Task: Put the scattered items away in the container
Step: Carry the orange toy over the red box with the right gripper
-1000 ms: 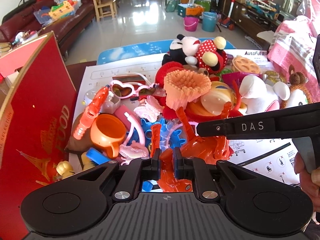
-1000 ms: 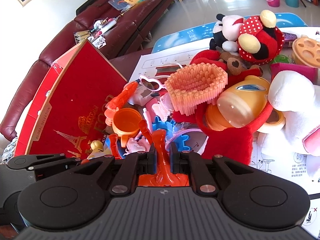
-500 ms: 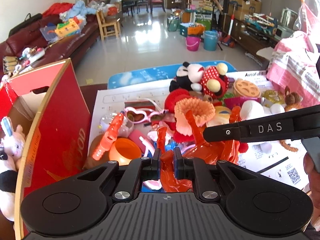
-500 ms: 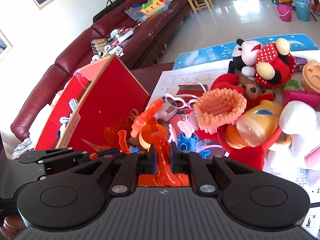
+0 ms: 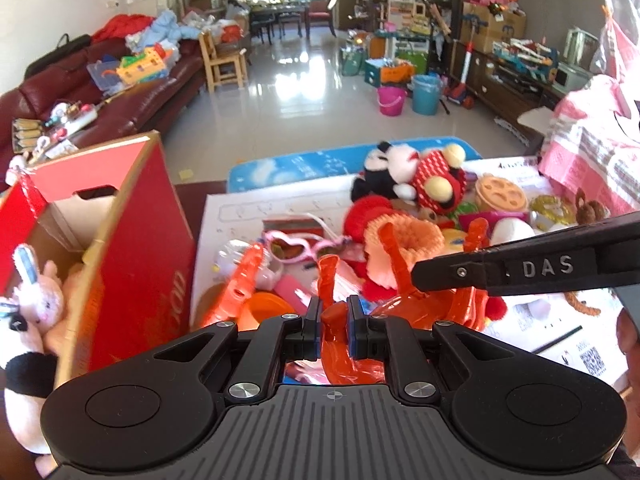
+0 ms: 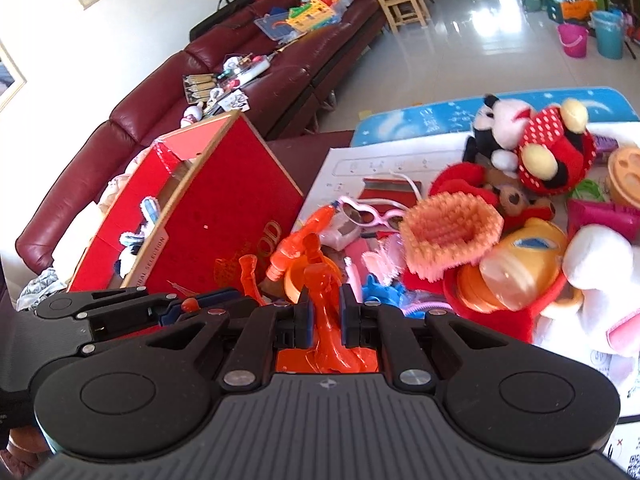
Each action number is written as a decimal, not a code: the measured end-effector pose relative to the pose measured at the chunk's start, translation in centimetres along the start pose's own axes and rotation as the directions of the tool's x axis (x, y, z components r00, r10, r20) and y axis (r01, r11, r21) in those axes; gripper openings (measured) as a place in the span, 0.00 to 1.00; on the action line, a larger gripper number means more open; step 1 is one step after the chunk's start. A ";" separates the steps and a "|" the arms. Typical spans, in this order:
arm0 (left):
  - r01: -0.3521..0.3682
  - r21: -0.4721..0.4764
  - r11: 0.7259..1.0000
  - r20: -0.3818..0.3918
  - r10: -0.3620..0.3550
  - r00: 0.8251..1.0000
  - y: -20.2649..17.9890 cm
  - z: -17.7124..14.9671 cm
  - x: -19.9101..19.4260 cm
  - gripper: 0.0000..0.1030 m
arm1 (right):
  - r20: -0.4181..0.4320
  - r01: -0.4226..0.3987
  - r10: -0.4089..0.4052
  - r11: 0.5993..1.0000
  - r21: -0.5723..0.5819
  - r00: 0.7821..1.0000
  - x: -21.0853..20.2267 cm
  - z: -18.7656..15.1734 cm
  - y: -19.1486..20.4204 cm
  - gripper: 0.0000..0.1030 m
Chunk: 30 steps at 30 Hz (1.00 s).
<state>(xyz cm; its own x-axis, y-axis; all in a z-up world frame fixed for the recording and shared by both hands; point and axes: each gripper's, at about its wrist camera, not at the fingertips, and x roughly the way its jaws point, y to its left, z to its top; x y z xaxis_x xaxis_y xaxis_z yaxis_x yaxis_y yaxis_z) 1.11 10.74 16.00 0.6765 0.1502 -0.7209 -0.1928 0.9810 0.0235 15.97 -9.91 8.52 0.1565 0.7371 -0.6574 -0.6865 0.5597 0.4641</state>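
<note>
Both tools, left tool (image 5: 334, 326) and right tool (image 6: 323, 312), pinch one orange plastic toy (image 5: 400, 276), probably sharing its sprawl, to reach the red box (image 5: 136, 240).

Right gripper arm (image 5: 532, 270): raised letters "DAS", read in the left wrist view, right of and just above that claw's closed tips.
Red box (image 6: 224, 236): small gold "SELECTION" along its near edge strip, left of the right claw; large gold letters ending "OD" on its side face, just above-left of the claw.
White paper sheet (image 5: 576, 344): a QR code (image 5: 593, 360), right of the left claw; the print near it is too small to read.
</note>
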 end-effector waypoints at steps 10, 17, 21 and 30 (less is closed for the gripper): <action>-0.121 -0.052 0.991 0.132 0.126 0.983 6.3 1.9 -5.6 0.08 | 0.039 -0.086 0.095 0.978 -0.187 0.995 -0.1 3.7 8.2 0.13; -0.315 -0.102 0.944 0.191 0.329 0.925 12.5 2.0 -11.8 0.08 | 0.014 -0.222 0.243 0.906 -0.360 0.970 1.4 5.2 17.6 0.12; -0.430 -0.132 0.893 0.178 0.448 0.876 15.8 1.4 -14.7 0.09 | -0.042 -0.310 0.322 0.855 -0.416 0.946 3.1 4.8 22.7 0.12; -0.546 -0.146 0.825 0.027 0.555 0.831 23.1 -1.8 -18.3 0.08 | -0.203 -0.458 0.410 0.791 -0.406 0.889 7.2 2.7 30.5 0.12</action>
<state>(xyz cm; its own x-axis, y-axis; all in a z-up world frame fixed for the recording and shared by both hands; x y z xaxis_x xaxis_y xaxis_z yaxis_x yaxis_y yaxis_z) -17.00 30.41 28.52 0.4746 0.6731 -0.5671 -0.6324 0.7089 0.3122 -1.98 13.49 19.56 -0.2864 0.8084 -0.5143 -0.9029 -0.0483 0.4271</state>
